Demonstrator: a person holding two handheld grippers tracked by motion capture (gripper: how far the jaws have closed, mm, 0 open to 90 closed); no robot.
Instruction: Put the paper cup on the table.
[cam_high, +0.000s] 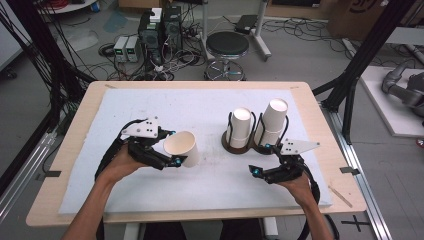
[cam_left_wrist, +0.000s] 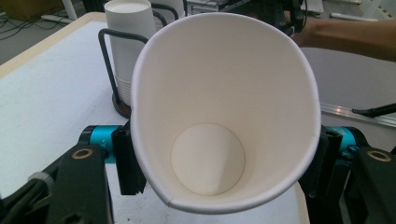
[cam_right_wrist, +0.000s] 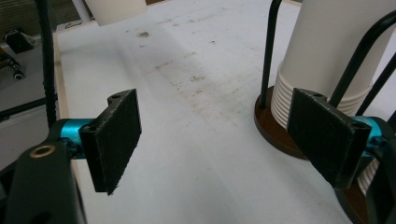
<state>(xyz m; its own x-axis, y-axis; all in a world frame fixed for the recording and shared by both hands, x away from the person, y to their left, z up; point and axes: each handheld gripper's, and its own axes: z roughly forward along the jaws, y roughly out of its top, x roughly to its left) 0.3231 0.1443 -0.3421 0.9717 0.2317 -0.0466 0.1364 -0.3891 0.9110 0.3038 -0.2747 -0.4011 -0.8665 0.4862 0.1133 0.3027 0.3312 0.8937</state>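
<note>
One cup (cam_high: 182, 148) sits between the jaws of the left gripper (cam_high: 172, 147), at the left centre of the high view. The jaws are closed on its sides, and they squeeze it: in the left gripper view the rim of the cup (cam_left_wrist: 224, 112) looks oval, not round, with a black pad pressing on each flank. The cup is tilted, with its mouth turned back toward the person and the left edge of the frame, and its bottom pointing toward the right. So its long axis lies roughly across the table, not upright.

Two stacks of cups stand in wire holders at the right centre of the high view, the left stack (cam_high: 240, 127) and the right stack (cam_high: 272, 122), both upright on dark round bases. They lie to the right of the held cup, apart from it, with bare white mat (cam_high: 150, 107) between.

The right gripper (cam_high: 262, 159) is near the right stack, just below it in the frame. Its jaws stand wide and hold nothing; in the right gripper view the right stack (cam_right_wrist: 327, 60) rises just behind the right-hand pad.

I think the coming move depends on this: the left gripper is the one with the cup, and to join a stack the cup must be turned upright and carried to the right.
</note>
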